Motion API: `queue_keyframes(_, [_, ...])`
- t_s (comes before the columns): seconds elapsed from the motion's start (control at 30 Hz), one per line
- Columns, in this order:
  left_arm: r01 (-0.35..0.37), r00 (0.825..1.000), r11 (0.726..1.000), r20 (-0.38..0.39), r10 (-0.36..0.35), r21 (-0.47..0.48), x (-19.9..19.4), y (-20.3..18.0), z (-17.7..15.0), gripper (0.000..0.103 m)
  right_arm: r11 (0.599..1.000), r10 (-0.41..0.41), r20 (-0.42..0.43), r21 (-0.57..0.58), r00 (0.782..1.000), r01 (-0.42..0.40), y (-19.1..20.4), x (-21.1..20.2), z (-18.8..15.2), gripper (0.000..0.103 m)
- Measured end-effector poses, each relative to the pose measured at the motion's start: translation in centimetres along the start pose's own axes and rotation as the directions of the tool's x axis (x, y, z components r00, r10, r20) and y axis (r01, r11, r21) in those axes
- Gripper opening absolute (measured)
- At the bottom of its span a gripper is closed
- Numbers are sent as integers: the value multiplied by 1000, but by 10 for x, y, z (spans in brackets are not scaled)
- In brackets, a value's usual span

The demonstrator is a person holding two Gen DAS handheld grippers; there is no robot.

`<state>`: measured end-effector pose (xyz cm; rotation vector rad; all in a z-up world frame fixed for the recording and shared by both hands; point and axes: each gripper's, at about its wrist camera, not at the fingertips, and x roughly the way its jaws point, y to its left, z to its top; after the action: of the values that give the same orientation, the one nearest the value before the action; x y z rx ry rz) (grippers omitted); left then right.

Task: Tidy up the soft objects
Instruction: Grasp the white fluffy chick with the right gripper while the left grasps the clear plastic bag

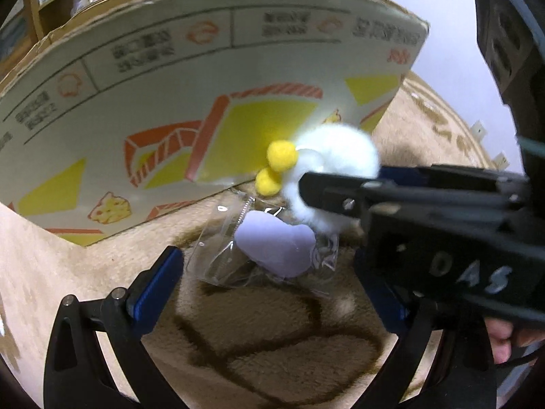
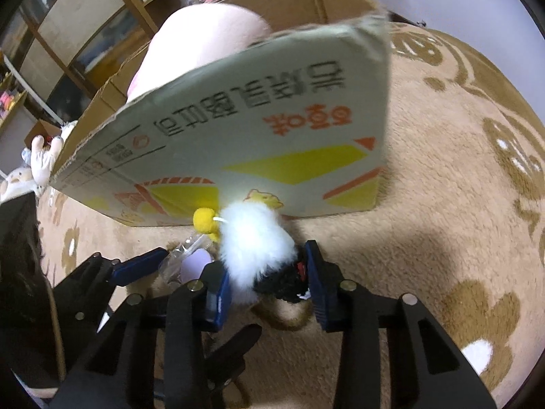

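A white fluffy toy [image 2: 253, 248] with yellow pom-poms [image 2: 204, 220] and a black part sits pinched between the blue pads of my right gripper [image 2: 267, 267], just above the carpet and in front of the box. In the left wrist view the right gripper [image 1: 306, 185] comes in from the right with the same white toy [image 1: 337, 150]. My left gripper [image 1: 269, 266] is open, its fingers [image 1: 160, 279] standing on either side of a lavender soft object [image 1: 272, 245] in a clear plastic bag on the carpet. Its right finger is partly hidden behind the right gripper.
A printed cardboard box [image 1: 153, 95] stands right behind the toys with a large pink plush [image 2: 204, 41] in it. The floor is a beige carpet [image 2: 442, 187] with brown patterns. More plush toys [image 2: 41, 160] lie at the far left; wooden shelves stand behind.
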<state>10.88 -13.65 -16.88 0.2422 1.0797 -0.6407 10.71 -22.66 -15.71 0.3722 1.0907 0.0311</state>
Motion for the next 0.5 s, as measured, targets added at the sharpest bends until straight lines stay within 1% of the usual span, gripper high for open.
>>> queue_keyframes(0.13, [-28, 1000, 1000, 7, 28, 13, 3, -5, 0, 98, 1000, 10, -5, 22, 1000, -10, -9, -4, -1, 41])
queue_keyframes(0.2, [-37, 999, 999, 16, 36, 16, 4, -7, 1, 94, 1000, 5, -8, 18, 1000, -5, -14, -7, -6, 41])
queue_keyframes(0.23, [-47, 999, 999, 28, 46, 16, 0, -6, 0, 87, 1000, 3, -10, 16, 1000, -3, -14, -7, -7, 40])
queue_keyframes(0.27, [-52, 998, 999, 37, 51, 12, -1, -6, 1, 83, 1000, 1, -10, 14, 1000, 0, -13, -7, -7, 40])
queue_keyframes(0.37, [-51, 998, 999, 40, 51, -4, -4, -2, 0, 79, 1000, 3, 4, 26, 1000, -4, -12, -8, -11, 40])
queue_keyframes(0.5, [-62, 997, 998, 38, 62, -5, -8, 2, 0, 77, 1000, 0, 34, 29, 999, -1, -14, -15, -14, 39])
